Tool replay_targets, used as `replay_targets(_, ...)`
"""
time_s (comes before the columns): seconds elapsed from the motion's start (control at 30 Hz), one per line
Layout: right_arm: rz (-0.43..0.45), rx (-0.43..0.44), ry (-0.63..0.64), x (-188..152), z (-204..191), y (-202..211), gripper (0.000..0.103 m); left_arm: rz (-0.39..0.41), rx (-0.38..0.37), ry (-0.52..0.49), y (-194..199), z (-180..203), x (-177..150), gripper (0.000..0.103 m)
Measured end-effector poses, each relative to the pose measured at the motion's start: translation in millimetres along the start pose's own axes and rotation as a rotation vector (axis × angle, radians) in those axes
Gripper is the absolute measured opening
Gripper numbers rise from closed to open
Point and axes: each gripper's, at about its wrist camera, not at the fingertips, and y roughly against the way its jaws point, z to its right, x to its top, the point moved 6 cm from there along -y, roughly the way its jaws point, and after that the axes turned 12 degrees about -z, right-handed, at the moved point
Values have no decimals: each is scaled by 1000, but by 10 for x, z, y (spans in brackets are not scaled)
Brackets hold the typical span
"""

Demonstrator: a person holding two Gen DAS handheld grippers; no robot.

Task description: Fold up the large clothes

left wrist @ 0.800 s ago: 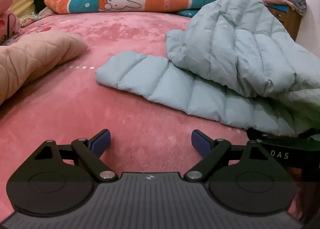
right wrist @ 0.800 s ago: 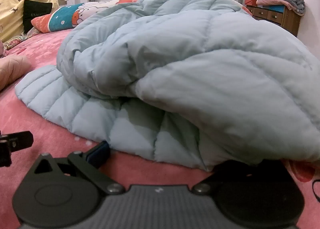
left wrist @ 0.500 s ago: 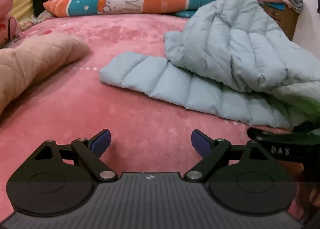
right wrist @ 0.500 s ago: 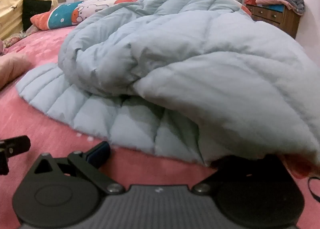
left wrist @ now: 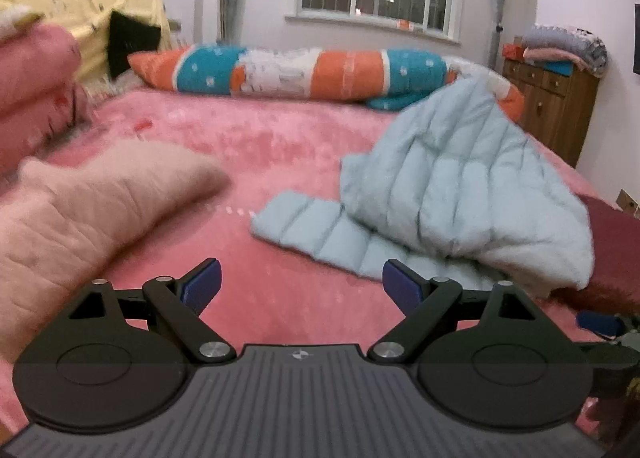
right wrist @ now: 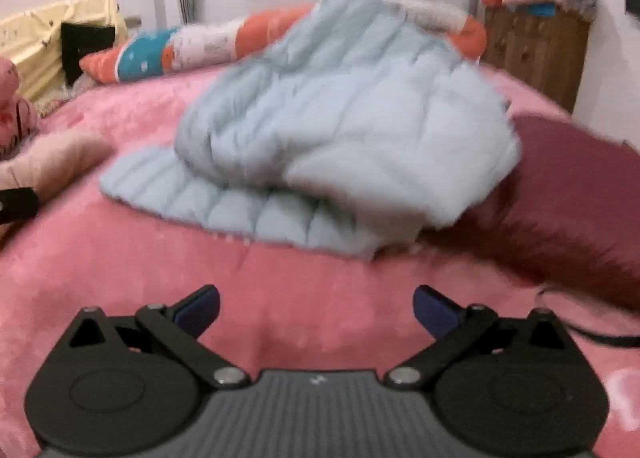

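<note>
left view, left gripper (left wrist: 301, 284): spread wide, empty, over pink bed cover (left wrist: 248, 145)
left view, blue padded coat (left wrist: 452, 193): heaped toward bed's right edge
right view, right gripper (right wrist: 316, 308): spread wide, empty
right view, coat (right wrist: 340, 129): crumpled mid-bed, beside maroon cushion (right wrist: 572, 193)

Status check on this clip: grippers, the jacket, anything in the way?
Left gripper and right gripper: jaws wide, empty. Light blue puffer jacket heaped on pink bed, unfolded. Maroon garment against its right edge; peach garment off left.
</note>
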Motion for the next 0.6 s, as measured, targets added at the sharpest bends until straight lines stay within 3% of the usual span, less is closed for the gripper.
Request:
replay_targets(0.33, 184, -56, 1, 248, -11, 929, 102, 127, 71, -35, 880, -89, 56, 103)
replay_targets(0.6, 282, -18, -19, 342, -69, 1558, 102, 205, 94, -27, 1093, -72, 124, 103)
